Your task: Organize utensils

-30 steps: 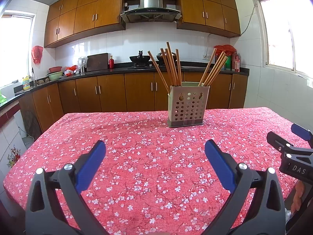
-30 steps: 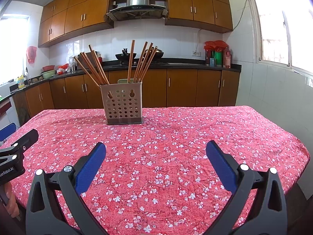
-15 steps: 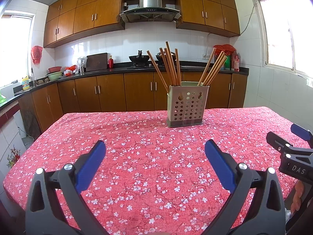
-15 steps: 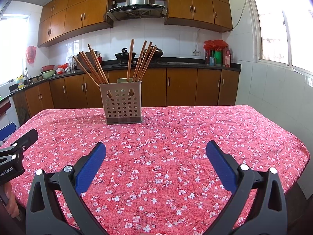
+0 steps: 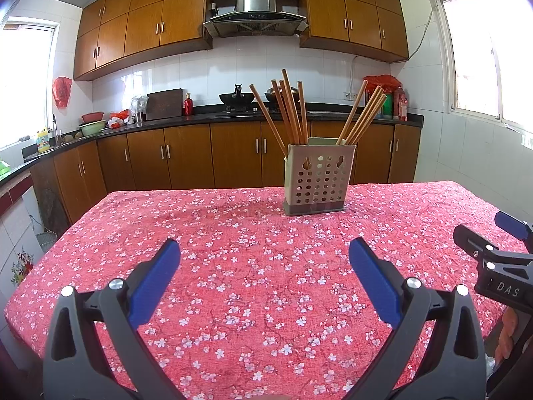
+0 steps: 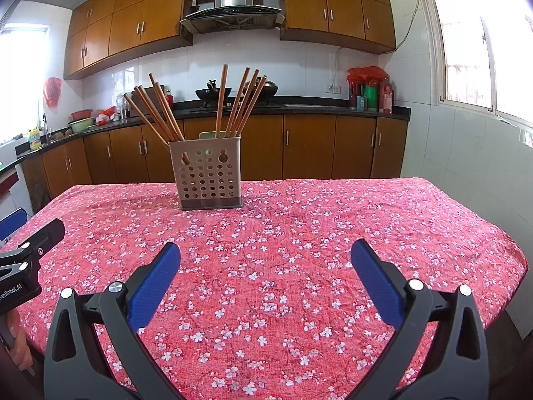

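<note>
A beige perforated utensil holder (image 5: 318, 180) (image 6: 209, 174) stands upright toward the far side of the table, with several wooden chopsticks (image 5: 289, 113) (image 6: 233, 101) leaning out of it in two bunches. My left gripper (image 5: 263, 256) hovers open over the near part of the table, nothing between its blue pads. My right gripper (image 6: 265, 258) is open and empty too, at about the same distance from the holder. Each gripper shows at the edge of the other's view: the right one (image 5: 493, 250), the left one (image 6: 30, 246).
The table wears a red cloth with white blossoms (image 5: 260, 233). Behind it run brown kitchen cabinets and a black counter (image 5: 200, 118) with a wok, bowls and bottles. A person's hand (image 5: 506, 333) holds the right gripper. Windows sit left and right.
Both views have crept very slightly toward the table; the holder sits a touch lower in frame. Both grippers stay open and empty.
</note>
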A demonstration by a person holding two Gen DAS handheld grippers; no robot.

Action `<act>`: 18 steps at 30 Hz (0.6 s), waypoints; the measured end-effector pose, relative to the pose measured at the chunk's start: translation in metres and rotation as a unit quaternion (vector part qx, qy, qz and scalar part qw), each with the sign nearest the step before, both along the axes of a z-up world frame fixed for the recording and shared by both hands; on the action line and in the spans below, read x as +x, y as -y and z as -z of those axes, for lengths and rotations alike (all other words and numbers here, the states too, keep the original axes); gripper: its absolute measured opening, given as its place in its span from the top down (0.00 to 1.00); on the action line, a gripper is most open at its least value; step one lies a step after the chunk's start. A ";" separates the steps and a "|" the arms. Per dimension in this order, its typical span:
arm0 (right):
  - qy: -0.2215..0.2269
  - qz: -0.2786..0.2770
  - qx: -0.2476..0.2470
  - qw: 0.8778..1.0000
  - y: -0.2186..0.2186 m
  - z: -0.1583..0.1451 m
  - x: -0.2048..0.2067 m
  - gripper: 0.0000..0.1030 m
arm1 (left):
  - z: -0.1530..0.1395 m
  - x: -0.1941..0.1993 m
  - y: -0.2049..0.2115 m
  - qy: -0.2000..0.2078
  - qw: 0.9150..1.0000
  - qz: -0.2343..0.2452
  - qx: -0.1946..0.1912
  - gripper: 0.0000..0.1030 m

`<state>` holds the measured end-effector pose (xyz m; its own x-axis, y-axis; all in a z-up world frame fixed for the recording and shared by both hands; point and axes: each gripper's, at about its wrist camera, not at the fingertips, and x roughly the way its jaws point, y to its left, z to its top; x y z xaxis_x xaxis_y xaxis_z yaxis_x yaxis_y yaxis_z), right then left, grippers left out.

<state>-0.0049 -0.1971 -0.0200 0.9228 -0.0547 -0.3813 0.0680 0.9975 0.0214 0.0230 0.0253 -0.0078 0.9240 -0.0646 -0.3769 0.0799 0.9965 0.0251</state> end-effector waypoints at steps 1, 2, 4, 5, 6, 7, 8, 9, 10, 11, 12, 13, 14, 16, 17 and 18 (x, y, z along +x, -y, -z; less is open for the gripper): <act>0.000 0.000 0.000 1.000 0.000 0.000 0.000 0.02 | 0.000 0.000 0.000 0.000 1.000 0.000 0.000 0.04; 0.000 0.000 0.000 1.000 0.000 0.000 0.000 0.02 | 0.000 0.000 0.000 0.000 1.000 0.000 -0.001 0.04; 0.000 0.000 0.000 1.000 0.000 0.000 0.000 0.02 | 0.000 0.000 0.000 -0.001 1.000 0.000 0.000 0.04; 0.000 0.000 0.000 1.000 0.000 0.000 0.000 0.02 | 0.000 0.000 0.000 0.000 1.000 0.000 0.000 0.04; 0.000 0.000 0.000 1.000 0.000 0.000 0.000 0.02 | 0.000 0.000 -0.001 0.000 1.000 0.000 0.000 0.04; 0.000 0.000 0.000 1.000 0.000 -0.001 0.000 0.02 | 0.000 0.000 -0.001 0.000 1.000 0.000 0.000 0.04; 0.000 0.000 0.000 1.000 0.000 -0.001 0.000 0.02 | 0.000 0.000 -0.001 0.000 1.000 0.000 0.000 0.04; 0.000 0.000 0.000 1.000 0.001 0.000 0.000 0.02 | 0.000 0.000 0.000 0.000 1.000 0.000 0.000 0.04; -0.001 0.000 0.000 1.000 0.001 -0.001 0.000 0.02 | 0.000 0.000 -0.001 0.000 1.000 0.000 0.000 0.04; -0.001 0.000 0.000 1.000 0.001 0.000 0.000 0.02 | 0.000 0.000 -0.001 -0.001 1.000 0.001 0.000 0.04; -0.001 0.000 0.000 1.000 0.000 0.000 0.000 0.02 | 0.000 0.000 0.000 -0.001 1.000 0.001 0.000 0.04; -0.001 0.000 0.000 1.000 0.000 0.001 0.000 0.02 | 0.000 0.000 0.000 0.000 1.000 0.000 0.000 0.04; -0.001 0.000 0.000 1.000 0.000 0.000 0.000 0.02 | 0.000 0.000 0.000 -0.001 1.000 0.001 0.000 0.04; -0.001 0.000 0.000 1.000 0.000 0.001 0.000 0.02 | 0.000 0.000 0.000 -0.001 1.000 0.001 0.000 0.04; -0.001 0.000 0.001 1.000 0.000 0.000 0.000 0.02 | 0.001 0.000 0.000 -0.001 1.000 0.001 0.000 0.04; -0.001 0.000 0.001 1.000 0.000 0.000 0.000 0.02 | 0.000 0.000 0.000 -0.001 1.000 0.001 0.000 0.04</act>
